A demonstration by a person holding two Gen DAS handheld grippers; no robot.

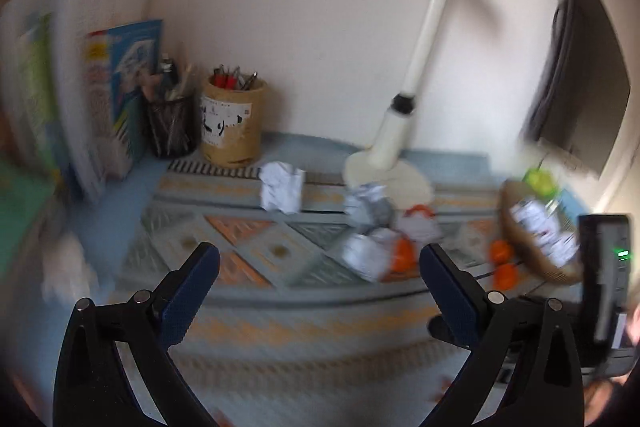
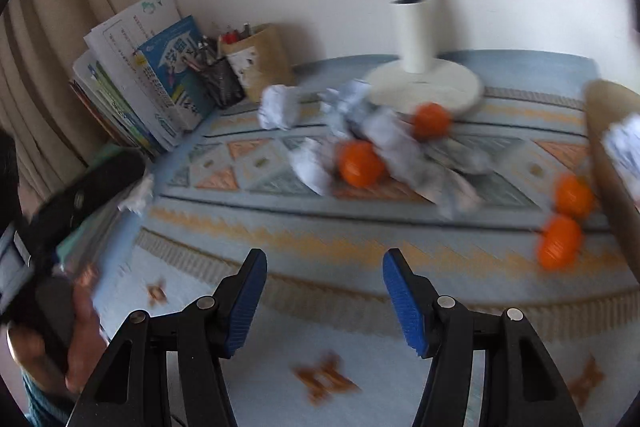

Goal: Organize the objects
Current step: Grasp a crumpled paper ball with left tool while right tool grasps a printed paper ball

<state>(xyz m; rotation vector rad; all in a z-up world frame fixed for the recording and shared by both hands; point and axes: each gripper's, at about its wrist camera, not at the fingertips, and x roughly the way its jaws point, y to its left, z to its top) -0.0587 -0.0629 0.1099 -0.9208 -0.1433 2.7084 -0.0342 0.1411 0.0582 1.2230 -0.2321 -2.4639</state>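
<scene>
Several crumpled paper balls (image 1: 281,187) (image 2: 279,107) lie on the patterned tablecloth (image 2: 360,227) near the lamp base. Several oranges (image 2: 360,163) (image 1: 402,255) lie among them, two more (image 2: 559,243) beside a woven basket (image 1: 532,251) (image 2: 612,163) at the right, which holds crumpled paper. My left gripper (image 1: 320,263) is open and empty, above the cloth short of the paper. My right gripper (image 2: 324,263) is open and empty, nearer the table's front. Both views are motion-blurred.
A white desk lamp (image 1: 404,131) (image 2: 424,83) stands at the back centre. Two pen holders (image 1: 234,123) (image 2: 260,63) and leaning books (image 1: 104,99) (image 2: 148,75) stand at the back left. The other hand-held unit shows at each view's edge (image 1: 606,287) (image 2: 72,203).
</scene>
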